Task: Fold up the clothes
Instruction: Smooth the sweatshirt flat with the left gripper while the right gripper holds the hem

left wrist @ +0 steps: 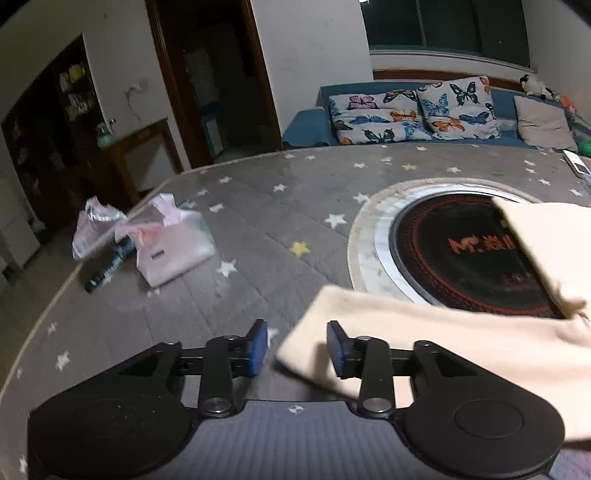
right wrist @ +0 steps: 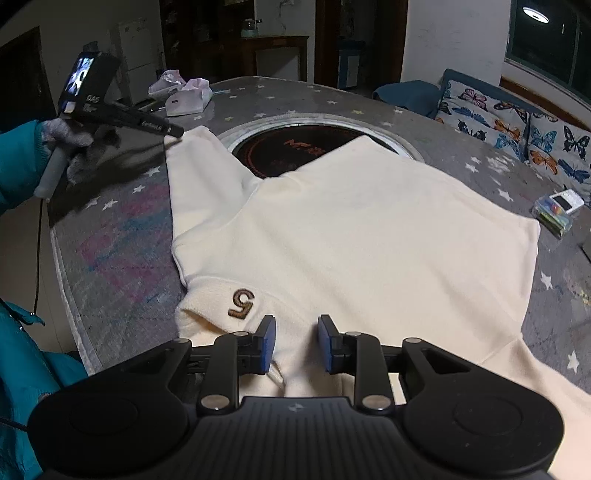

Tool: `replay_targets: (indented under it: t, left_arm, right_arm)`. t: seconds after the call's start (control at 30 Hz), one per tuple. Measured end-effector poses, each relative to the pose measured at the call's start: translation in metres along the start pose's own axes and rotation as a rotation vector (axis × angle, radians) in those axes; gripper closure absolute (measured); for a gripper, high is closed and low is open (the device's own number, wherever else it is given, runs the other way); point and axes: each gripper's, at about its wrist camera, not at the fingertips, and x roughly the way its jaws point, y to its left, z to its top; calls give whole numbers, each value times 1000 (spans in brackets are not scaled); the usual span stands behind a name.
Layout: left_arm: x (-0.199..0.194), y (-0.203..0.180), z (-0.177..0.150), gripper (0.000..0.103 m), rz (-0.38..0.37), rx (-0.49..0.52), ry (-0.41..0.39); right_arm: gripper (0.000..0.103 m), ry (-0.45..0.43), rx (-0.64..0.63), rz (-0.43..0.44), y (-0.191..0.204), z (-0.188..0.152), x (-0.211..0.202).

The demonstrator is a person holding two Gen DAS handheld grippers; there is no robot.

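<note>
White walls [left wrist: 306,48] fill the upper middle of the left view, with a dark wooden doorway [left wrist: 210,74] to their left. At upper right, a blue sofa [left wrist: 310,125] carries butterfly cushions [left wrist: 413,110] below a dark window [left wrist: 443,26]. A ceiling lamp [right wrist: 535,14] glows in the right view's upper right corner.

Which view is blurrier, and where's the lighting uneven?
Left wrist view: motion blur smears the plastic bags and the cream garment; the left tool stays sharp. Right wrist view: mostly crisp, the other tool streaked at far left, ceiling lamp glaring, dark shadow on the table.
</note>
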Motion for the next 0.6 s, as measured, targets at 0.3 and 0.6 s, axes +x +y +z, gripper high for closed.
replay_targets:
  t: [0.3,0.6]
  left_arm:
    - [3,3,-5,70,-10,-26,2]
    - [6,7,-10,95,-18,-52,2]
  right_arm:
    - [78,-63,-100,78,33,31,5]
    - [79,-48,-205,187,75,54,45]
